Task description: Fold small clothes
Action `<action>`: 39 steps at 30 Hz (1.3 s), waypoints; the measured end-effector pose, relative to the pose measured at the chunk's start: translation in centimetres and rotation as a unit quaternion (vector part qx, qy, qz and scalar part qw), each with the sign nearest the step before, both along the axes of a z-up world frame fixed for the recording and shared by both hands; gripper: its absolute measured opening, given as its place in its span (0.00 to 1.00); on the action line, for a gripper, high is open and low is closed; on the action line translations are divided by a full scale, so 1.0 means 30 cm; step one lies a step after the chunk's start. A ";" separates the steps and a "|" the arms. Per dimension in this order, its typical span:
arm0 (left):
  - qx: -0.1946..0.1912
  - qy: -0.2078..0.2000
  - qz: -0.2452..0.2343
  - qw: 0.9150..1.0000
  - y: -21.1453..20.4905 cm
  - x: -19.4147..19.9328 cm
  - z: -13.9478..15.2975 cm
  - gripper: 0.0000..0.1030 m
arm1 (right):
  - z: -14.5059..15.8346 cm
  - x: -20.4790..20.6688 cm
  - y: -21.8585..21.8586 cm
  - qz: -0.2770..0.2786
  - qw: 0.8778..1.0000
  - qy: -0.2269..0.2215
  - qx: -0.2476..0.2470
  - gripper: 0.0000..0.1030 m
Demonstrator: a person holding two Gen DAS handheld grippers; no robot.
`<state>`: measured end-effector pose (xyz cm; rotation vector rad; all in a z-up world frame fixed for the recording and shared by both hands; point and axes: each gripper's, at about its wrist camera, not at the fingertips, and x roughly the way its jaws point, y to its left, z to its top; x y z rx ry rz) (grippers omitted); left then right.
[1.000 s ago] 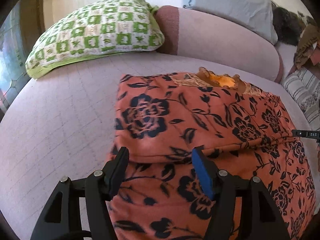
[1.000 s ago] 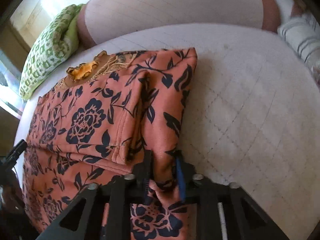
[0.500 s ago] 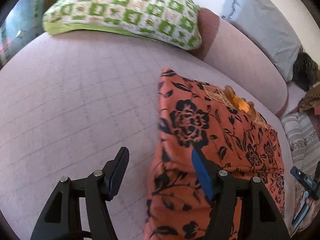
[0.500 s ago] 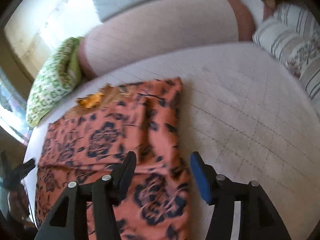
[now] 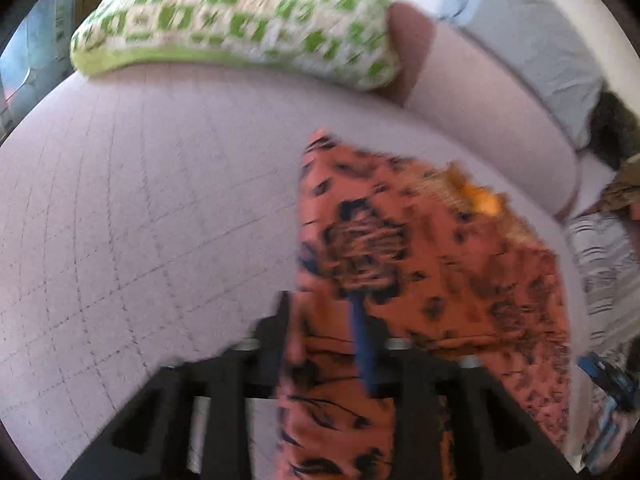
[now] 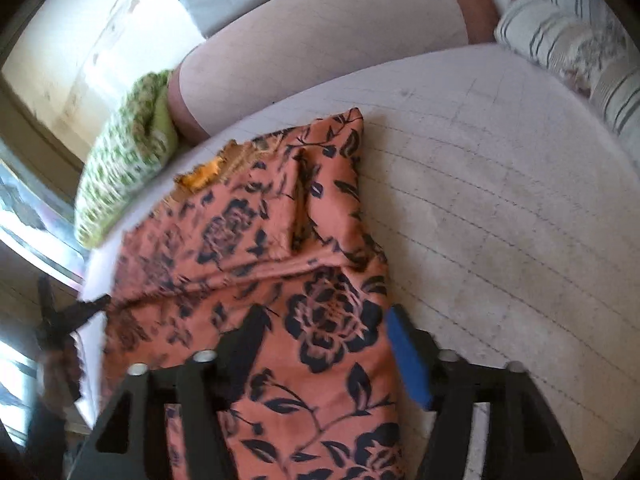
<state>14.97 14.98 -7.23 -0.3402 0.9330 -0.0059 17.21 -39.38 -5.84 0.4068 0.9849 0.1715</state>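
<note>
The orange dress [image 6: 320, 240] with dark flowers lay on the pale quilted bed cover [image 6: 500, 200], its upper part folded down over the rest so that a fold edge ran across it. In the right wrist view it filled the picture from the centre down to 6 o'clock and out toward 9 o'clock, with its yellow neck trim at about 10 o'clock. In the left wrist view the same dress [image 5: 440, 260] ran from the centre toward 4 o'clock.

The left tongs [image 5: 322, 320] had their fingers drawn close together, with the left edge of the dress caught between them; the cloth rose in a narrow strip from 6 o'clock up through the gap. That view was blurred, so how firm the grip was could not be told.

The right tongs [image 6: 326, 344] stood wide apart over the dress, the black finger on the cloth and the blue-padded finger at its right edge beside the bare cover. The cloth passed flat between them and neither pad pressed it.

A green and white checked pillow [image 5: 240, 20] sat at 12 o'clock in the left view, against a pink bolster [image 5: 480, 92] with a grey cushion [image 5: 540, 40] behind it toward 1 o'clock. Striped bedding [image 6: 580, 40] lay at 2 o'clock in the right view. The left tongs also showed as a dark shape at 9 o'clock there, at the far edge of the dress.
</note>
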 end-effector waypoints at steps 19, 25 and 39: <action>-0.018 0.001 -0.021 1.000 -0.014 -0.530 0.036 0.68 | -0.056 -0.222 -0.148 0.008 0.996 0.080 0.032 0.72; -0.034 0.056 -0.029 0.997 -0.086 -0.766 -0.070 0.68 | -0.124 -0.550 -0.130 0.042 0.991 0.123 0.037 0.71; -0.011 0.064 0.017 0.998 -0.055 -0.909 -0.089 0.78 | -0.175 -0.657 -0.098 0.037 0.989 0.139 0.027 0.34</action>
